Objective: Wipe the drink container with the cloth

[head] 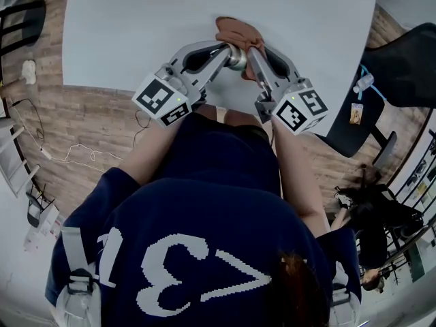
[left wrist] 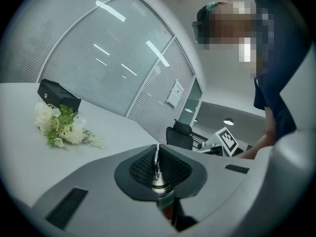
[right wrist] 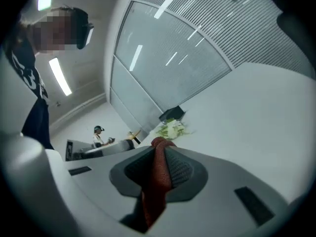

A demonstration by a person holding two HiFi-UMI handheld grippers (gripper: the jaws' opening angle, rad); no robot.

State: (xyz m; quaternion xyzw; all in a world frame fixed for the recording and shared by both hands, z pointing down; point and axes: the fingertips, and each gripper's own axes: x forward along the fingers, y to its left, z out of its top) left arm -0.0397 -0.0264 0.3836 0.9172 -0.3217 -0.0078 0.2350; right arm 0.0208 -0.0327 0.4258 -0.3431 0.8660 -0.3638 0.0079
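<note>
My left gripper (head: 227,51) is closed tightly on the thin metal top of the drink container (head: 236,58), at the upper middle above the tabletop (head: 129,26). My right gripper (head: 251,54) clamps the brown cloth (head: 240,30) just beside it.

Tabletop (head: 122,39): I see bare surface left and right.
Far edge: flowers (left wrist: 61,125) and a black box (left wrist: 58,95) block me.

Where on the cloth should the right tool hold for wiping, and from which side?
Take the cloth by a bunched fold, as the right tool does now: gathered, it is narrow enough to sit between the jaws. Come from the person's side, since the loose rest spreads beyond the tips over the table, next to the drink container in the left tool.
</note>
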